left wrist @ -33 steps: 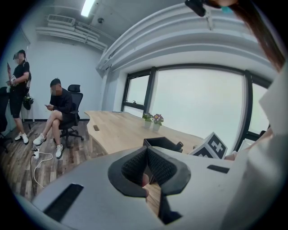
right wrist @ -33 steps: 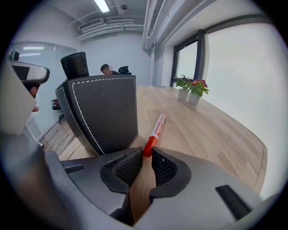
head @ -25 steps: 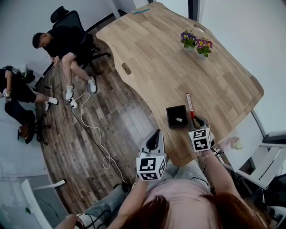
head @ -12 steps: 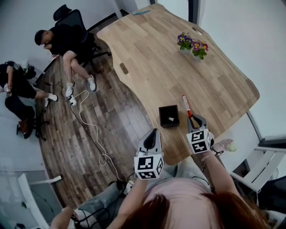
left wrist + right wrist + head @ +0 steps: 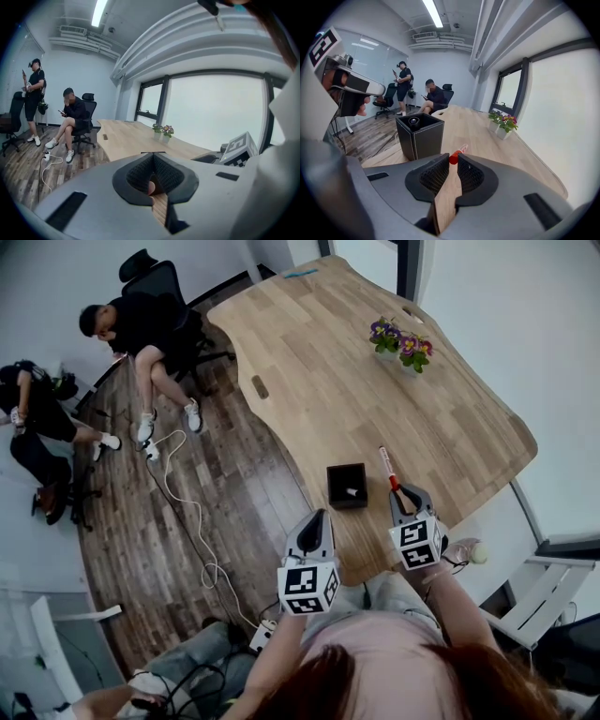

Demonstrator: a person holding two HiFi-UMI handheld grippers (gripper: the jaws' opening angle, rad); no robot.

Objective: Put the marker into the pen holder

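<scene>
The task is barely begun: the red-and-white marker lies on the light wooden surface just beside the black square pen holder, ungripped, with the right gripper holding narrowly parted jaws at its red end while the left gripper hangs closed and empty.

Potted flowers stand on the wooden table, a seated person nearby.
</scene>
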